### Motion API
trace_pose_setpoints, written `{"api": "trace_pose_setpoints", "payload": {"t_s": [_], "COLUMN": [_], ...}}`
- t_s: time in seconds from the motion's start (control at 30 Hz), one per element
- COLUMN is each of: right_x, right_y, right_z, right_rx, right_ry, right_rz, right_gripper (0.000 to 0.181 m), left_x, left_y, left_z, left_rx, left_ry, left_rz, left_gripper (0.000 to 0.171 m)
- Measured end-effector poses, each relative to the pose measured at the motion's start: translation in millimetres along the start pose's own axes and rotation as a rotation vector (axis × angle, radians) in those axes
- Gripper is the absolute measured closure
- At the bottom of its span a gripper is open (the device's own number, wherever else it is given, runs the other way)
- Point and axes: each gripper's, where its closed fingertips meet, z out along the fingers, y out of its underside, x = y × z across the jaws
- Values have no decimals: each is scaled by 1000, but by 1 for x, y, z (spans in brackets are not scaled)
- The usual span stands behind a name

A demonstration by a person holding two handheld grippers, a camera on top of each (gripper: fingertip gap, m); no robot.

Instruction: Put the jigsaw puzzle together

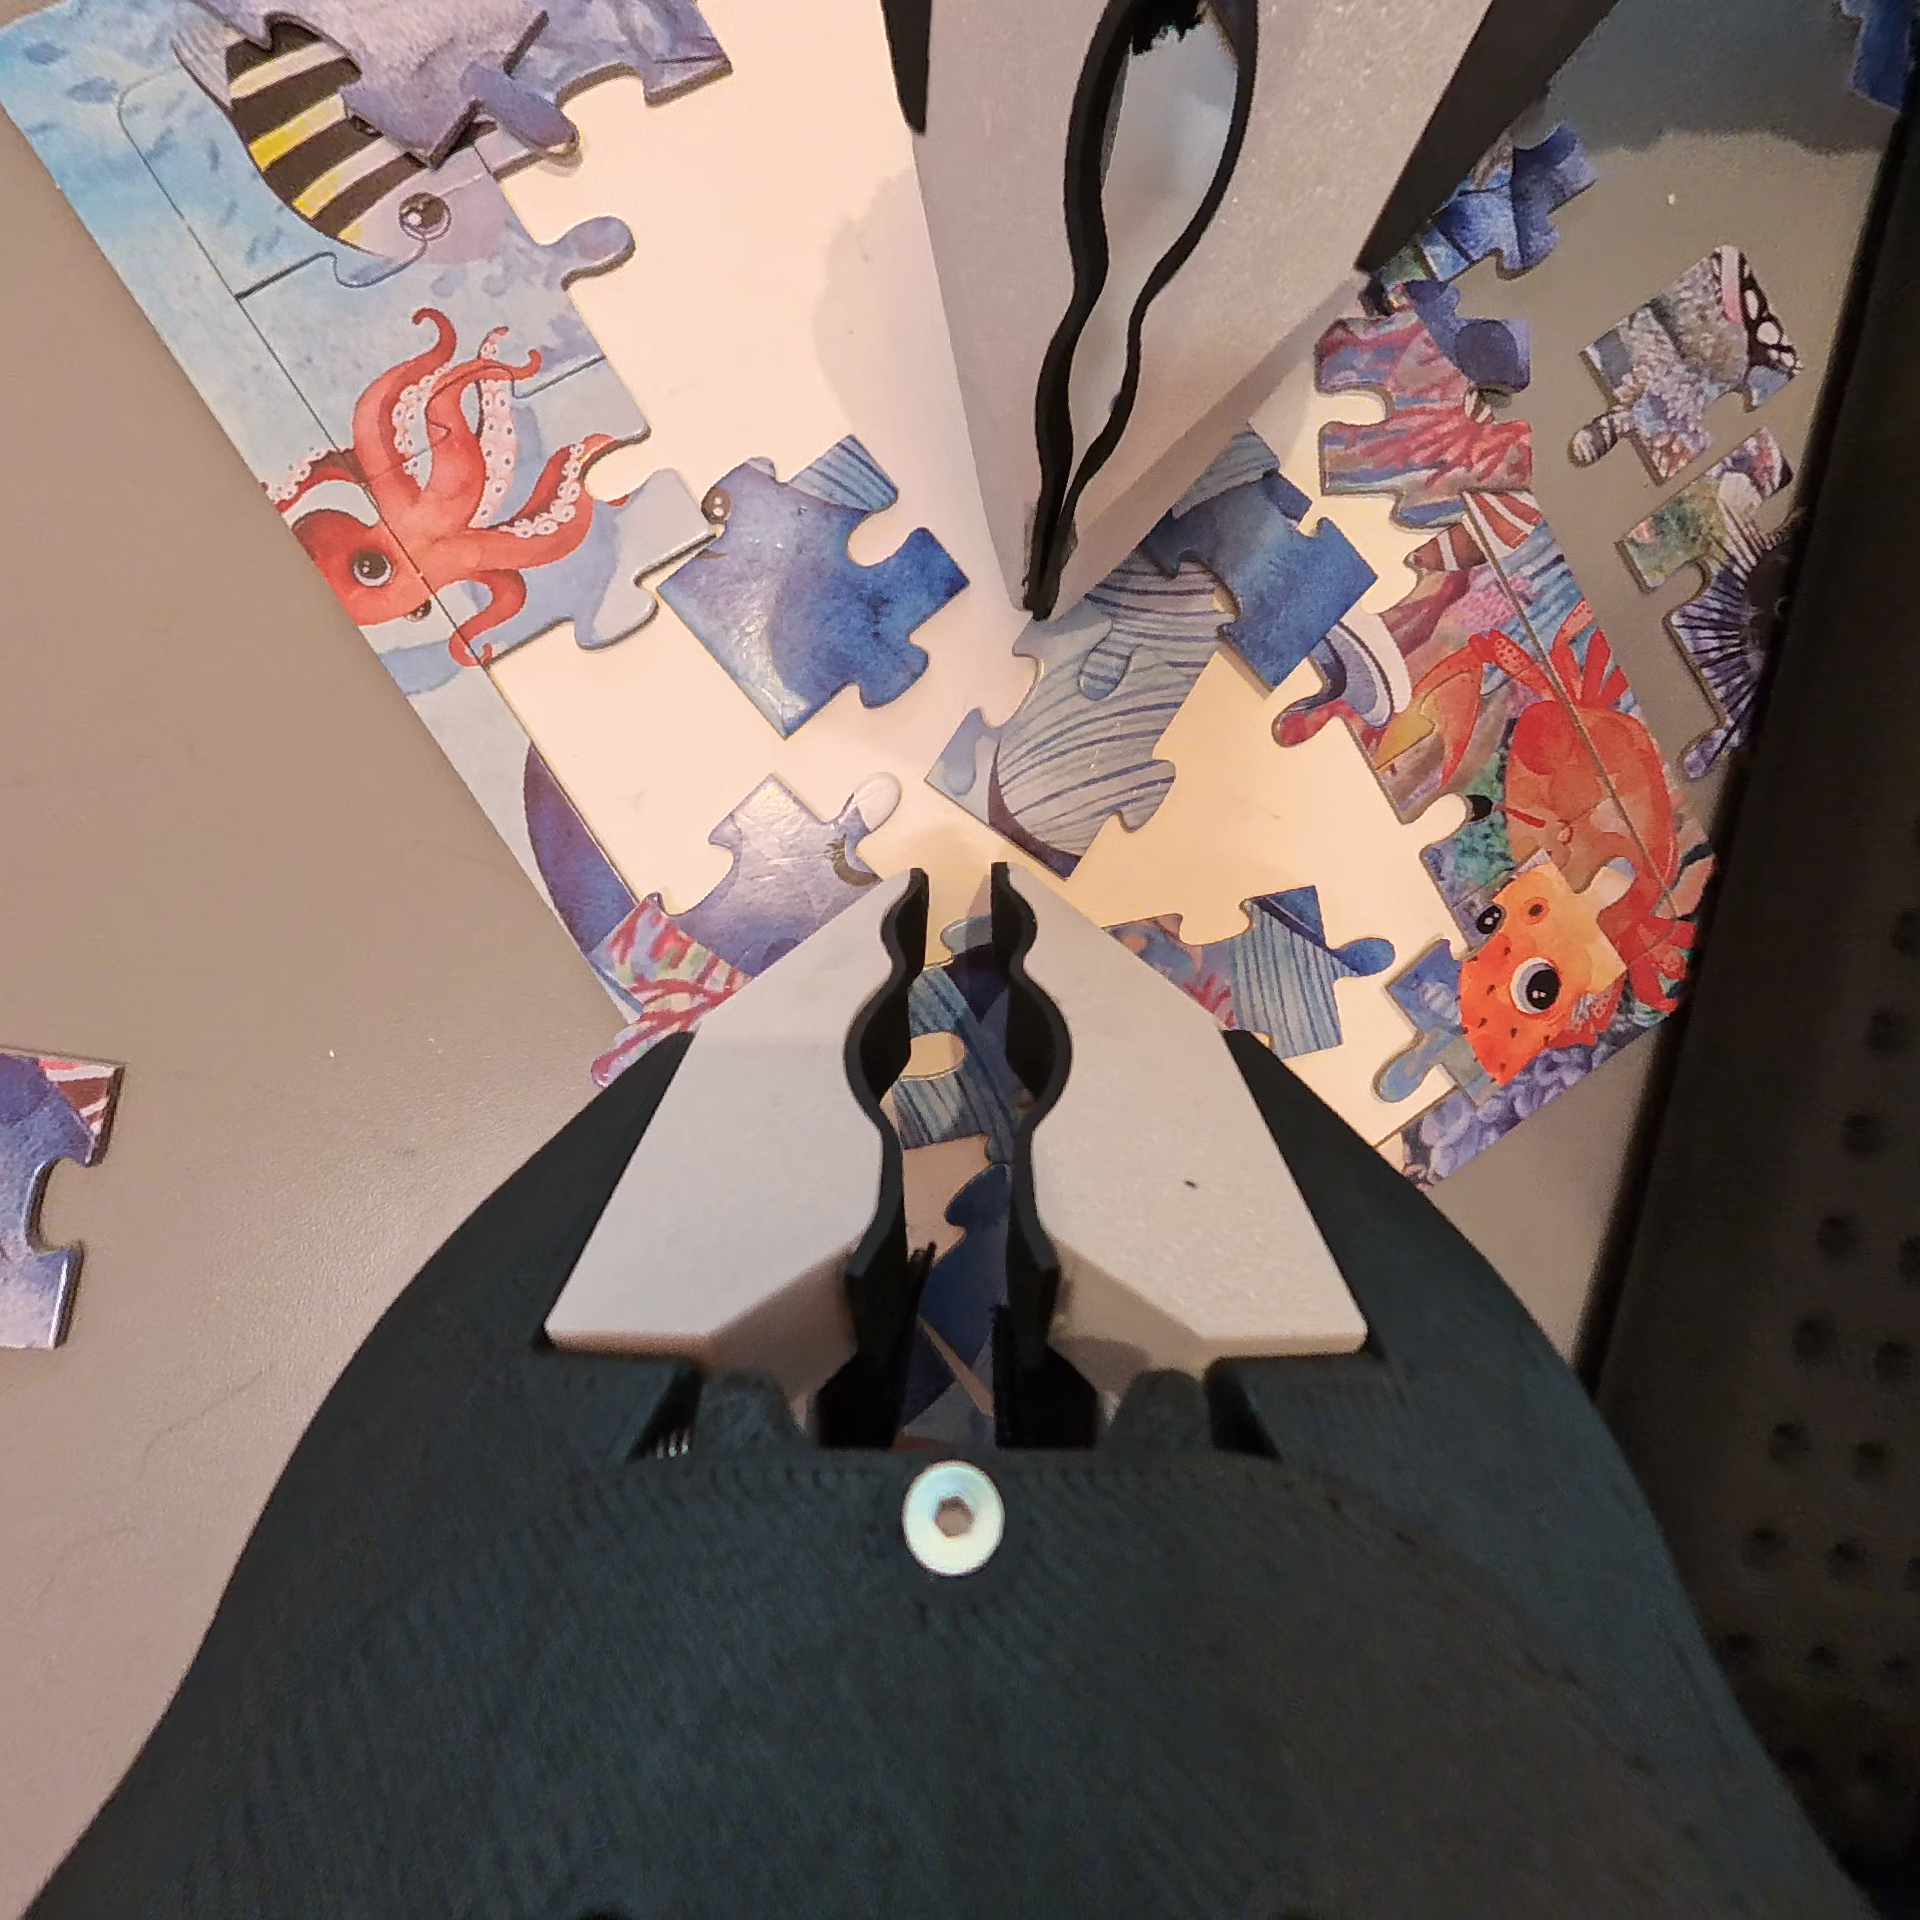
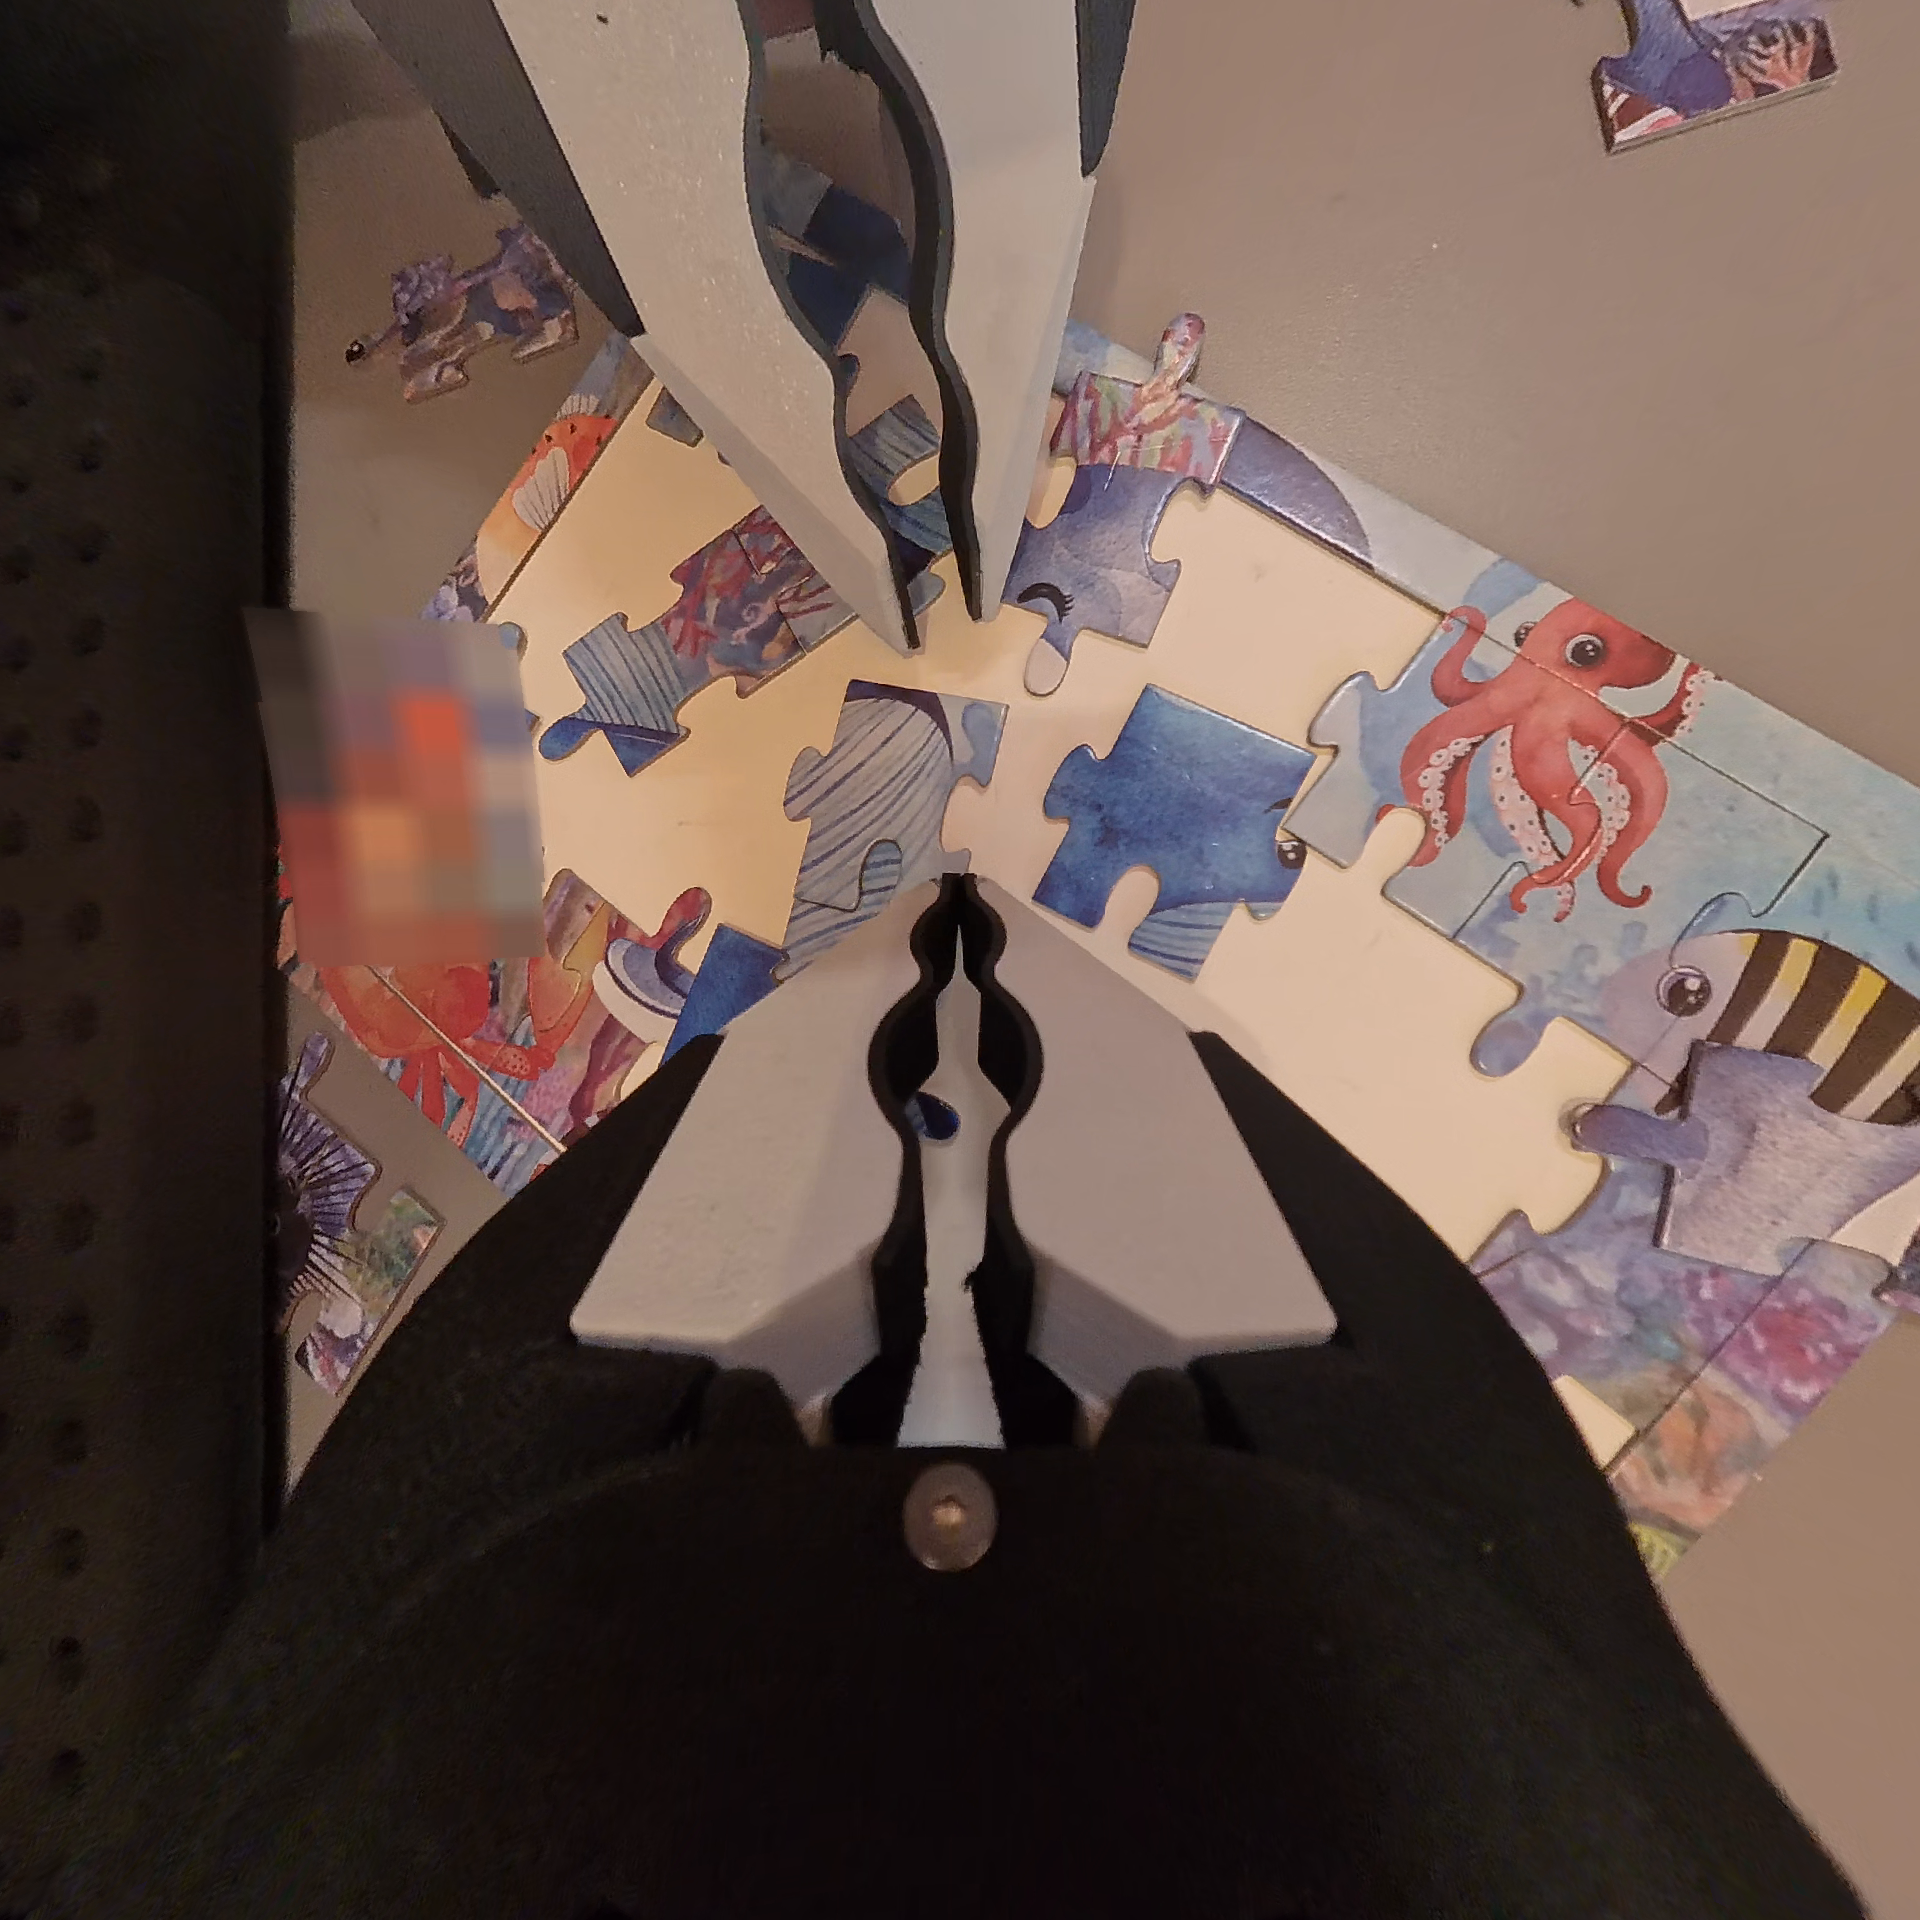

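Puzzle pieces lie spread across a grey tabletop [image 1: 208, 831], most of them on or around a cream puzzle tray [image 1: 790, 343] whose border is partly filled in. Along one edge of the tray sit joined pieces showing a red octopus [image 1: 447, 488] and a striped fish [image 1: 301, 135]; the opposite edge carries a red crab [image 1: 1590, 748] and an orange fish [image 1: 1538, 987]. In the bare middle of the tray a dark blue piece [image 1: 810, 592] lies loose, close to the octopus section but not locked into it, and just beside it lies a pale striped piece [image 1: 1081, 748] with blue lines. The left tongs [image 1: 958, 883] hover low over the tray near its centre, their tips slightly parted with a narrow gap between them and nothing caught there. The right tongs [image 2: 956, 883] come in from the opposite side, tips pressed together and empty, the points right at the edge of the pale striped piece; whether they touch it I cannot tell. Seen from either side, the two pairs of tongs point toward each other with the striped piece between them. Several spare pieces rest on the tabletop outside the tray: one with a spiky purple urchin [image 2: 322, 1174], a purple one [image 2: 468, 312] farther off, and one alone [image 1: 42, 1195] well apart from the tray. A dark perforated surface [image 2: 114, 831] borders the tabletop.
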Motion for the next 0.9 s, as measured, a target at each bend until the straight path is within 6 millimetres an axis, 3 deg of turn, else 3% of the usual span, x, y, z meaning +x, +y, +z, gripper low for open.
{"api": "trace_pose_setpoints", "payload": {"t_s": [0.07, 0.23, 0.37, 0.9], "right_x": [0, -3, -5, -11], "right_y": [-1, 1, 3, 0], "right_z": [-2, 0, 2, 3], "right_rx": [10, -2, -20, -10], "right_ry": [-8, -29, -18, -38], "right_rz": [13, 21, -11, -51], "right_gripper": [181, 160, 175, 181], "left_x": [2, 6, 7, 6], "left_y": [1, 0, -1, -2], "left_z": [0, 0, 1, 1], "left_rx": [0, -1, -2, 8], "left_ry": [7, 22, 23, 23], "left_rz": [2, 18, 22, 25], "left_gripper": [161, 159, 159, 159]}}
